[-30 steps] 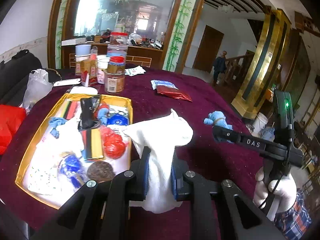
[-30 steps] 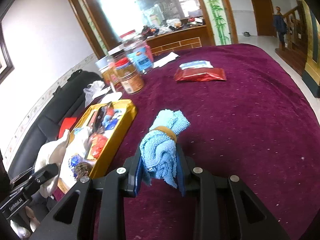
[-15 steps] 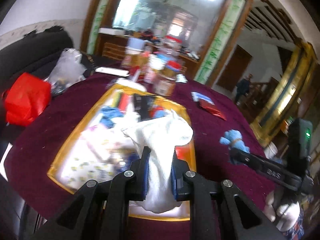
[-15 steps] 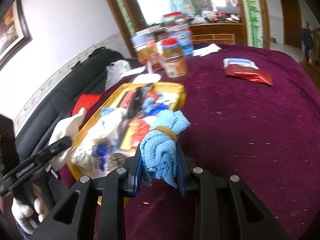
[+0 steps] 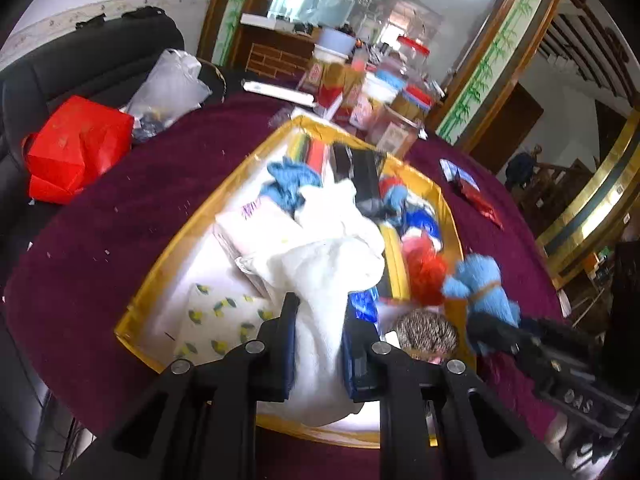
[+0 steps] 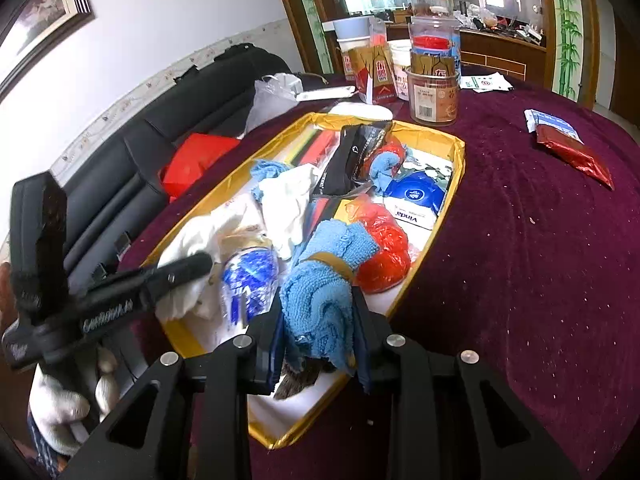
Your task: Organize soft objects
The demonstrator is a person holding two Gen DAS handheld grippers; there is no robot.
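My left gripper is shut on a white cloth that hangs above the near part of a gold-rimmed box. My right gripper is shut on a rolled blue towel with a tan band, over the box's near right corner. The left wrist view shows the blue towel at the right. In the right wrist view the left gripper and its white cloth are at the left. Inside the box lie other cloths, a red mesh ball and tissue packs.
Jars and cartons stand behind the box on the maroon tablecloth. A red foil packet lies at the far right. A red bag and a plastic bag rest on a black sofa at the left.
Both grippers have swung left and a little down, carrying their cloths from above the bare tablecloth to above the gold box. Neither grip has altered.
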